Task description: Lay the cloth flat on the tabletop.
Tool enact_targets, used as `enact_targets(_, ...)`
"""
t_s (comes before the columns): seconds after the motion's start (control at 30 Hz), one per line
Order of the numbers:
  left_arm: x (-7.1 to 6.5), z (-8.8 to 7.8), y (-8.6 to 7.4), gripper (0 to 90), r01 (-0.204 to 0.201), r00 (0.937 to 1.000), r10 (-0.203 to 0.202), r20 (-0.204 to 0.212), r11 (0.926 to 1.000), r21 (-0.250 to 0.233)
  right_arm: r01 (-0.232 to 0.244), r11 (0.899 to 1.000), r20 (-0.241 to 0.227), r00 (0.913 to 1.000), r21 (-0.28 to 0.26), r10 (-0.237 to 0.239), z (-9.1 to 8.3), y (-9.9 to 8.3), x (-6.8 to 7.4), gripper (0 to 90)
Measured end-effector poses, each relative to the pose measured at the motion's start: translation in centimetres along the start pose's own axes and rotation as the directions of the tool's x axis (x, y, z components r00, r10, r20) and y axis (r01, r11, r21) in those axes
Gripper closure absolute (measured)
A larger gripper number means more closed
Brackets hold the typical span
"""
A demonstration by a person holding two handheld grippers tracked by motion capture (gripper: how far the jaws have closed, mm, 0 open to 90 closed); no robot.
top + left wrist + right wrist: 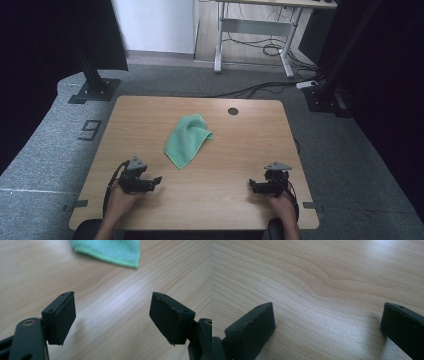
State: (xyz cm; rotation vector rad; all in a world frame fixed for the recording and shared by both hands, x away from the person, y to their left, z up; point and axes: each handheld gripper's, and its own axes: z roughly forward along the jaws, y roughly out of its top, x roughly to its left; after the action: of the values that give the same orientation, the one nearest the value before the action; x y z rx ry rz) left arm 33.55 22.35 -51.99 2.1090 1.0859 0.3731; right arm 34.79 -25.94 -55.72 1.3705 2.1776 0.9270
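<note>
Both grippers sat low over the table (210,190), jaws apart and holding nothing. Left gripper (155,181) pointed inward, its jaws fairly wide with bare wood between them; the green cloth (187,140) lay crumpled just ahead of it and a little off to one side, untouched. Right gripper (252,186) stood wide open, well apart from the cloth
</note>
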Motion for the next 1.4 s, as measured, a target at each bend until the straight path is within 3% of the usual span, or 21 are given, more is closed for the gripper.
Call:
enact_targets(0.23, -1.3, 1.5, 3.2, 24.7, -0.059, 0.9978, 0.06, 0.029, 0.9981, -0.016, 0.0, 1.0, 0.0, 1.0, 0.0, 0.0, 0.0, 0.0, 0.0, 0.0)
enact_targets(0.43, -1.9, 3.1, 5.3, 29.4, -0.076, 0.9951, 0.078, 0.061, 0.9967, -0.027, 0.001, 1.0, 0.0, 1.0, 0.0, -0.001, 0.0, 0.0, 0.0, 0.0)
enact_targets(0.7, -2.7, 5.5, 8.0, 36.9, -0.123, 0.9904, 0.123, 0.063, 0.9924, -0.006, 0.001, 1.0, -0.001, 1.0, 0.001, -0.001, 0.0, 0.0, 0.0, 0.0)
enact_targets(0.87, -2.7, 7.0, 9.7, 41.9, -0.12, 0.9902, 0.12, 0.071, 0.9927, -0.005, 0.003, 1.0, -0.003, 1.0, 0.001, -0.003, 0.1, 0.1, 0.1, 0.0)
enact_targets(0.97, -2.7, 8.0, 10.2, 44.2, -0.101, 0.9907, 0.101, 0.091, 0.9949, -0.006, 0.004, 1.0, -0.004, 1.0, 0.001, -0.004, 0.1, 0.1, 0.1, 0.0)
enact_targets(1.13, -2.7, 9.6, 10.5, 48.5, -0.089, 0.9925, 0.088, 0.085, 0.996, 0.008, 0.006, 1.0, -0.005, 1.0, 0.001, -0.006, 0.1, 0.1, 0.1, 0.0)
enact_targets(1.4, -3.1, 11.6, 10.0, 58.6, -0.125, 0.9899, 0.119, 0.077, 0.989, 0.079, 0.008, 1.0, -0.009, 0.9999, 0.001, -0.008, 0.1, 0.1, 0.1, 0.0)
